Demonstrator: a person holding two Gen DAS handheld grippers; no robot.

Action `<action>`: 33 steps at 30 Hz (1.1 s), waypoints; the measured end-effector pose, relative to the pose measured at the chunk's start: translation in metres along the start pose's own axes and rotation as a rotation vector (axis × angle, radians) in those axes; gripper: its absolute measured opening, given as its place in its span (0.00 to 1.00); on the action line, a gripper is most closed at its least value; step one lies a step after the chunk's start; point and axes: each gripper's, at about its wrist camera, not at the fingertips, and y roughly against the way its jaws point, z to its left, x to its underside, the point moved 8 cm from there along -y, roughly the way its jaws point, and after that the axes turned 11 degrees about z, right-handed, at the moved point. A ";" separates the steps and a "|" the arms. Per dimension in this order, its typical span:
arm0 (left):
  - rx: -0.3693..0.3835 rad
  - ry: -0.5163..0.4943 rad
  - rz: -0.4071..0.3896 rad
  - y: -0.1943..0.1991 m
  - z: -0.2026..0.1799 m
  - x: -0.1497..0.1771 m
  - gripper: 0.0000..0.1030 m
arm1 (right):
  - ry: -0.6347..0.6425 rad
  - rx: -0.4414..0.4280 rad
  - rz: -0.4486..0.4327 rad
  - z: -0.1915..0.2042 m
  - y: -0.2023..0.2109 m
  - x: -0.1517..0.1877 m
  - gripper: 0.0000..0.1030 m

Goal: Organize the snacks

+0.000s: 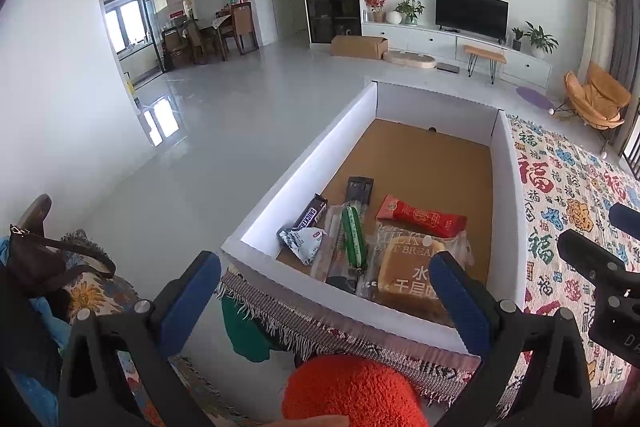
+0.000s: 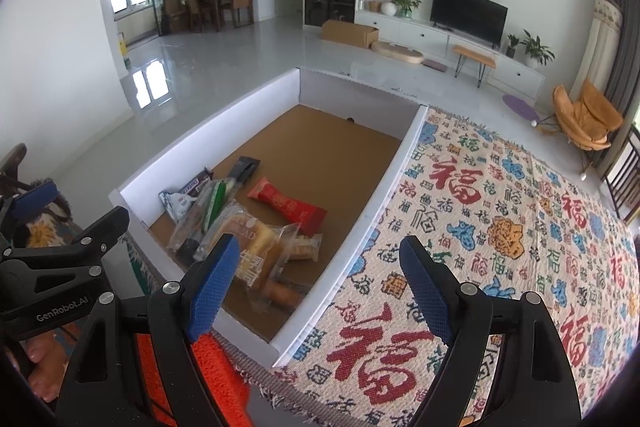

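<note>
Inside, snacks: a Snickers bar [image 1: 311, 214], a green stick pack [image 1: 353, 237], a red packet [image 1: 422, 215] and a wrapped milk bread [image 1: 408, 269] lie bunched at the near end of the box.
Box: white tray [image 1: 304, 163] with a brown floor, on the patterned cloth [image 2: 500, 211] covering the counter.
Left hand-held gripper [image 1: 326, 277]: jaws wide apart, empty, above the near wall.
Right hand-held gripper [image 2: 320, 267]: spread open, empty, over the box's right wall.
</note>
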 end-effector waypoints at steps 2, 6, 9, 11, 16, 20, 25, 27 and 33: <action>0.001 -0.001 -0.003 0.001 0.000 0.000 1.00 | 0.001 -0.001 -0.001 0.001 0.000 0.000 0.82; 0.000 -0.001 -0.007 0.003 0.001 0.000 1.00 | 0.005 0.001 -0.003 0.001 0.001 0.000 0.82; -0.005 0.003 -0.010 0.003 0.003 -0.001 1.00 | 0.009 0.000 -0.004 0.002 0.001 0.001 0.82; -0.022 0.000 -0.017 0.004 0.004 -0.001 1.00 | 0.010 -0.001 -0.003 0.002 0.001 0.001 0.82; -0.031 -0.006 -0.023 0.003 0.004 -0.001 1.00 | 0.010 -0.002 0.002 0.002 0.001 0.002 0.82; -0.016 -0.001 -0.013 0.001 0.004 -0.001 1.00 | 0.012 -0.002 0.003 0.003 0.000 0.003 0.82; -0.034 0.007 -0.008 -0.001 0.008 -0.002 1.00 | 0.015 -0.002 0.003 0.004 0.000 0.002 0.82; -0.043 0.007 -0.010 -0.001 0.009 -0.002 1.00 | 0.017 -0.004 0.004 0.004 0.000 0.002 0.82; -0.038 0.006 -0.012 0.000 0.009 -0.002 1.00 | 0.017 -0.005 0.005 0.005 0.000 0.002 0.82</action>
